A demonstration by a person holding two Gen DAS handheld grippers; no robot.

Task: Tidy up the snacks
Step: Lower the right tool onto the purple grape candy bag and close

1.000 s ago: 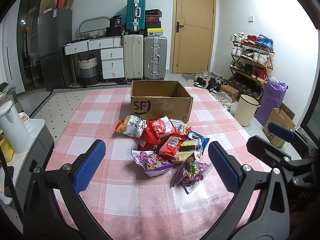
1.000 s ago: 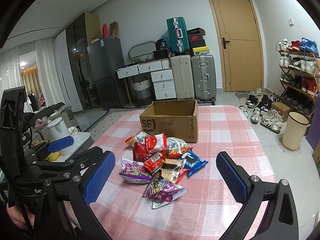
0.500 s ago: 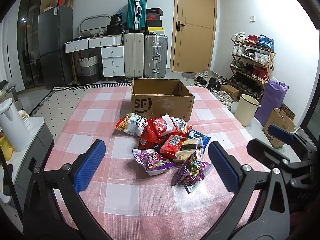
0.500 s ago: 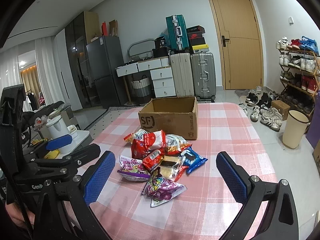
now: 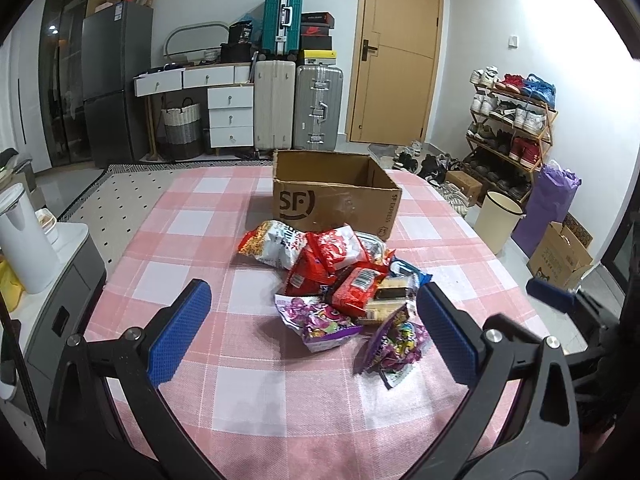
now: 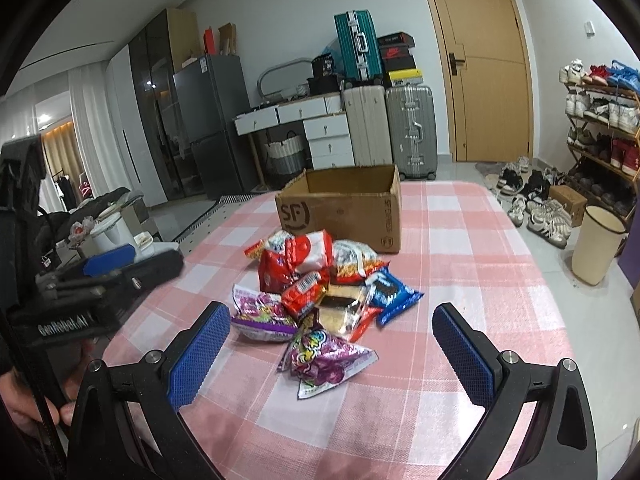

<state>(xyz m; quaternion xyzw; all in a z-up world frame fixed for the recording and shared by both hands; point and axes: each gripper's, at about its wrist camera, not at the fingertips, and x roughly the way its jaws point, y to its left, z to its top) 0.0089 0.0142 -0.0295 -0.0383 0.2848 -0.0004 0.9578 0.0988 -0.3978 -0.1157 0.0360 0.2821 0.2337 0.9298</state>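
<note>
A heap of snack packets [image 5: 340, 284] [image 6: 320, 292] lies on the pink checked tablecloth [image 5: 248, 392] [image 6: 460, 272]: red bags, two purple packets [image 5: 320, 320] [image 6: 324, 356], a blue biscuit pack [image 6: 394, 294]. Behind it stands an open cardboard box [image 5: 334, 196] [image 6: 344, 208] marked SF. My left gripper [image 5: 314, 334] hovers open just short of the heap, nothing between its blue pads. My right gripper [image 6: 332, 354] is open too, its jaws wide on either side of the nearest purple packet, above it. Each gripper shows at the edge of the other's view.
A white kettle [image 5: 22, 240] stands on a side unit left of the table. A cream bin [image 5: 498, 220] [image 6: 596, 244], shoe rack [image 5: 508, 120] and suitcases [image 5: 296, 108] stand beyond. A hand [image 6: 24, 404] holds the left gripper's handle.
Both grippers have eased forward toward the heap, which now looks a little closer. Both stay open and the snacks and box have not moved.
</note>
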